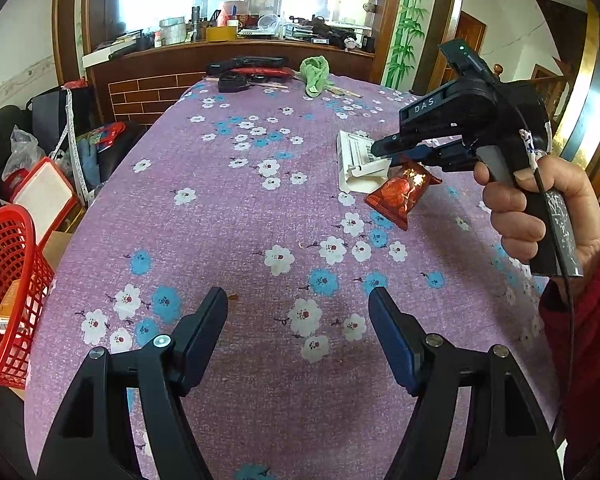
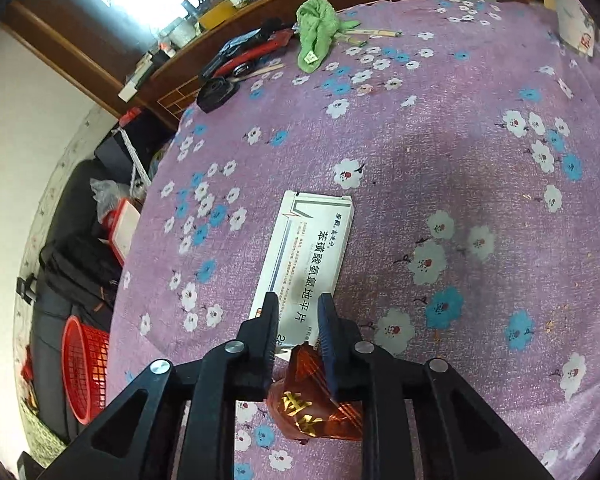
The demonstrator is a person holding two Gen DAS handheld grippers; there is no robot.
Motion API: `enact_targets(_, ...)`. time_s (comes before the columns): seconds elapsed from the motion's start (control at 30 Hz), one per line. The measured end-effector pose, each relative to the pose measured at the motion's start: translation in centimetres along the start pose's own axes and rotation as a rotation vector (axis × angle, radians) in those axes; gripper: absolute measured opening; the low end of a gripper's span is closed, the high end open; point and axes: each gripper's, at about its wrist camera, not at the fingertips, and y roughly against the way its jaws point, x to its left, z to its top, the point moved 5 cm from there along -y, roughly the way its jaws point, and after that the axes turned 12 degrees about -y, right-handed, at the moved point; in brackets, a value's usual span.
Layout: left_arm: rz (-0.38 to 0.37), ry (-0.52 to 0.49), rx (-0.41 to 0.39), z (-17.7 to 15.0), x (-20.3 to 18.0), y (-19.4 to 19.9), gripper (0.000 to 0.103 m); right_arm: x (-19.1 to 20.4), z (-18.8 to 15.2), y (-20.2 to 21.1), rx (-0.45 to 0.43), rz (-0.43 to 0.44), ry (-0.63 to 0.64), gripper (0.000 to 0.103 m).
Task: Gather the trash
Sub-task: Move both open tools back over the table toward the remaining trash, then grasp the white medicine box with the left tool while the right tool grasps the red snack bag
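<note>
A red and gold snack wrapper [image 1: 402,192] hangs from my right gripper [image 1: 396,152], lifted just above the purple flowered tablecloth [image 1: 240,208]. In the right wrist view the wrapper [image 2: 312,404] sits between the narrowed fingers of the right gripper [image 2: 298,308]. A white medicine box [image 2: 306,256] lies flat on the cloth just under and ahead of that gripper; it also shows in the left wrist view [image 1: 360,164]. My left gripper [image 1: 298,304] is open and empty, low over the near part of the table. A red mesh basket [image 1: 8,296] stands off the table's left edge.
A green cloth [image 1: 316,72], black and red items [image 1: 244,70] and sticks lie at the table's far end. Behind is a cluttered wooden counter [image 1: 228,46]. Bags and boxes [image 1: 44,184] crowd the floor at left. The basket also shows in the right wrist view [image 2: 86,364].
</note>
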Motion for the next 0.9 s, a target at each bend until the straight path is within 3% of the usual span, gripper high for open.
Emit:
enact_targets(0.1,0.002,-0.002,-0.005,0.2,0.0,0.1,0.072,-0.4,-0.3,-0.6,0.016,-0.024,-0.013,0.035)
enact_targets(0.23,0.015,-0.006,-0.012,0.3,0.8,0.6,0.072,-0.9,-2.6,0.1,0.06,0.016,-0.008,0.035)
enact_targets(0.5,0.019,0.018,-0.018,1.3,2.1,1.2,0.072,-0.3,-11.4,3.4,0.215,0.107,0.125,0.041)
enact_targets(0.7,-0.077,0.085,0.013,2.4,1.3,0.6,0.072,-1.6,-11.0,5.4,0.142,0.135,0.117,0.045)
enact_targets(0.9,-0.017,0.071,0.024,3.1,1.8,-0.5,0.072,-2.2,-12.0,6.3,0.124,0.191,0.12,0.047)
